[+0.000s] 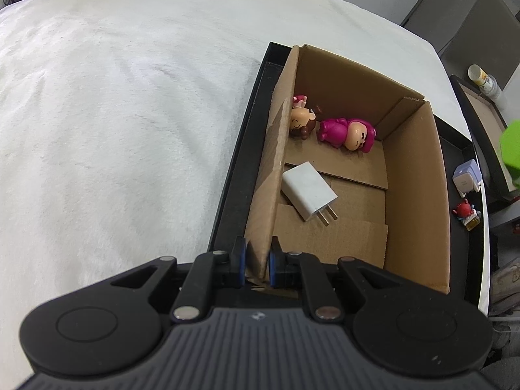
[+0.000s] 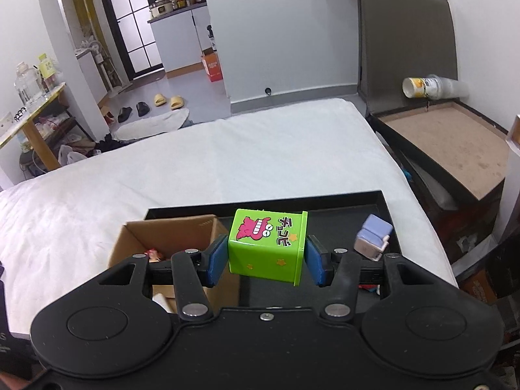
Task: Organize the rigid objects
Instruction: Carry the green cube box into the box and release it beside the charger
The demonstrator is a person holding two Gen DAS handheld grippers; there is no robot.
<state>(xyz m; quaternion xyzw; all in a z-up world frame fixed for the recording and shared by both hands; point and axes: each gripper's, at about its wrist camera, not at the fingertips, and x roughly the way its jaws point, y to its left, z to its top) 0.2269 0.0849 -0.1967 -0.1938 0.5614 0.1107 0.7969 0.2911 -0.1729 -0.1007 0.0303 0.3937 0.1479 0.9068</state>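
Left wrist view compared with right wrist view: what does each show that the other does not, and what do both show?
Left only: charger and pink figure in the box; left hand-held gripper shut on the box wall. Right only: right hand-held gripper holding the green box; kitchen doorway. Both: cardboard box, black tray, white bed.

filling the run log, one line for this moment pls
left gripper: shut on cardboard box wall | right gripper: shut on green box, above black tray

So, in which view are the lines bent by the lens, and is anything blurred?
Left wrist: the black tray edge and cardboard box bow outward; the green box at the frame edge is blurred. Right wrist: the room walls curve; the green box is sharp.
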